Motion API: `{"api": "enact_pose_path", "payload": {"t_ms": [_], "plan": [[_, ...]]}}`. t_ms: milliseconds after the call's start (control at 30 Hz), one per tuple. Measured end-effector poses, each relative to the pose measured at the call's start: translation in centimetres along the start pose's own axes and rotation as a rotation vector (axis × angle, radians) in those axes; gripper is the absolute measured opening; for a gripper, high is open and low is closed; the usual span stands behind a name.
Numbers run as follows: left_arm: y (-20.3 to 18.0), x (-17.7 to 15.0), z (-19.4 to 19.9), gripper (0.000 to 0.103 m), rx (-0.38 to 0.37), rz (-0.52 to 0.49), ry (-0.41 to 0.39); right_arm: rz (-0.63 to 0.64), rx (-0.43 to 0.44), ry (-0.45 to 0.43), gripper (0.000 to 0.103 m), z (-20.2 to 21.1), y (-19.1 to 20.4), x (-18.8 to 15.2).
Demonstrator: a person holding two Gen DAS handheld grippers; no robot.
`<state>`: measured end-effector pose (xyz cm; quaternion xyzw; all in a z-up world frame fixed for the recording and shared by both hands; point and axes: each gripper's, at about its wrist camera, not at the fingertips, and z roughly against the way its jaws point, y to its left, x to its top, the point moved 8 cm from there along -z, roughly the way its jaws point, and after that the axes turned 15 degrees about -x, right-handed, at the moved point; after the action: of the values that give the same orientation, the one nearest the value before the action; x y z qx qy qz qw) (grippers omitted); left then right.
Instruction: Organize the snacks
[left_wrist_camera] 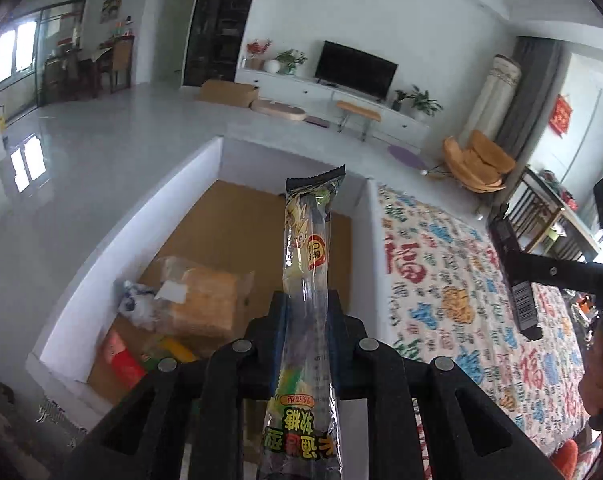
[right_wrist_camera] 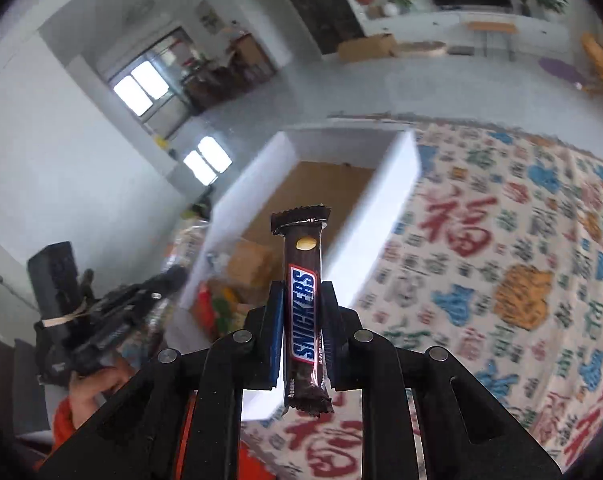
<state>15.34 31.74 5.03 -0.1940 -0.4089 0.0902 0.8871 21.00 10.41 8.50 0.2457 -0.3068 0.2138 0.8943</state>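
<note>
My left gripper (left_wrist_camera: pixel 306 300) is shut on a long clear candy packet (left_wrist_camera: pixel 307 264) with yellow and green print, held upright above the open white box (left_wrist_camera: pixel 141 216). My right gripper (right_wrist_camera: pixel 301 292) is shut on a brown Snickers bar (right_wrist_camera: pixel 303 308), its crimped end pointing toward the same white box (right_wrist_camera: pixel 381 208). Inside the box lie a bagged loaf of bread (left_wrist_camera: pixel 203 304), a red packet (left_wrist_camera: pixel 121 360) and other snacks. The right gripper with its bar shows at the right edge of the left wrist view; the left gripper (right_wrist_camera: pixel 149 300) shows at the left of the right wrist view.
The box stands beside a tablecloth (left_wrist_camera: pixel 461 288) printed with red, blue and orange characters. A hand (right_wrist_camera: pixel 97 388) with an orange sleeve holds the left tool. Beyond are a grey floor, a television (left_wrist_camera: pixel 355 68) on a white cabinet, and an orange chair (left_wrist_camera: pixel 477 164).
</note>
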Motion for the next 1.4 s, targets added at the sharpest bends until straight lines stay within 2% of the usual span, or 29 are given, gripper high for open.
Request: {"api": "enact_pose_path", "payload": {"t_ms": [67, 100, 133, 167, 200, 300, 400, 467, 500, 567, 633, 767, 833, 933, 1000, 1133, 1267, 1400], "plan": [[2.4, -1.1, -0.5, 0.023, 0.052, 0.028, 0.01, 0.044, 0.024, 0.011, 0.02, -2.4, 4.1, 0.1], [3.3, -1.8, -0.7, 0.037, 0.068, 0.038, 0.016, 0.058, 0.023, 0.017, 0.026, -3.7, 5.6, 0.0], [3.9, -2.4, -1.0, 0.06, 0.079, 0.043, 0.021, 0.071, 0.013, 0.023, 0.035, -5.1, 6.5, -0.2], [4.3, -3.1, -1.1, 0.071, 0.093, 0.046, 0.022, 0.08, 0.006, 0.034, 0.064, -6.4, 7.2, -0.6], [4.4, -3.6, -1.0, 0.082, 0.1, 0.038, 0.016, 0.081, 0.004, 0.043, 0.071, -7.3, 7.7, -1.1], [3.8, -4.2, -0.5, 0.084, 0.125, -0.036, 0.0, 0.083, -0.01, 0.051, 0.071, -8.4, 7.5, -2.2], [3.0, -4.3, 0.2, 0.098, 0.193, -0.079, -0.013, 0.147, -0.083, -0.009, 0.071, -7.9, 7.2, -2.4], [2.0, -4.1, 1.0, 0.1, 0.23, -0.105, -0.041, 0.187, -0.126, -0.076, 0.072, -6.7, 6.8, -2.2], [1.6, -4.0, 1.4, 0.1, 0.24, -0.11, -0.054, 0.2, -0.144, -0.106, 0.077, -6.2, 6.6, -2.1], [1.5, -3.8, 1.8, 0.101, 0.251, -0.093, -0.062, 0.218, -0.168, -0.148, 0.08, -5.1, 6.2, -2.0], [2.0, -3.8, 1.9, 0.102, 0.287, -0.064, -0.06, 0.239, -0.175, -0.154, 0.08, -4.6, 5.9, -1.9], [3.0, -3.8, 2.7, 0.102, 0.407, -0.025, -0.046, 0.307, -0.218, -0.145, 0.081, -4.4, 5.8, -2.4], [2.9, -3.8, 3.0, 0.102, 0.426, -0.013, -0.052, 0.349, -0.24, -0.152, 0.086, -4.4, 6.1, -2.9], [2.6, -4.2, 3.1, 0.103, 0.384, -0.024, -0.064, 0.425, -0.256, -0.097, 0.087, -5.5, 6.8, -4.3], [2.6, -4.6, 2.8, 0.103, 0.372, -0.033, -0.039, 0.449, -0.268, -0.039, 0.087, -6.3, 7.1, -5.2], [2.7, -5.0, 2.6, 0.103, 0.427, -0.061, -0.029, 0.409, -0.22, 0.015, 0.087, -6.7, 7.6, -5.9], [2.6, -5.0, 2.6, 0.102, 0.393, -0.049, -0.029, 0.385, -0.224, 0.041, 0.087, -6.9, 8.0, -5.8], [2.7, -5.1, 3.1, 0.102, 0.414, -0.072, -0.043, 0.381, -0.23, 0.051, 0.087, -7.0, 8.7, -5.6]]}}
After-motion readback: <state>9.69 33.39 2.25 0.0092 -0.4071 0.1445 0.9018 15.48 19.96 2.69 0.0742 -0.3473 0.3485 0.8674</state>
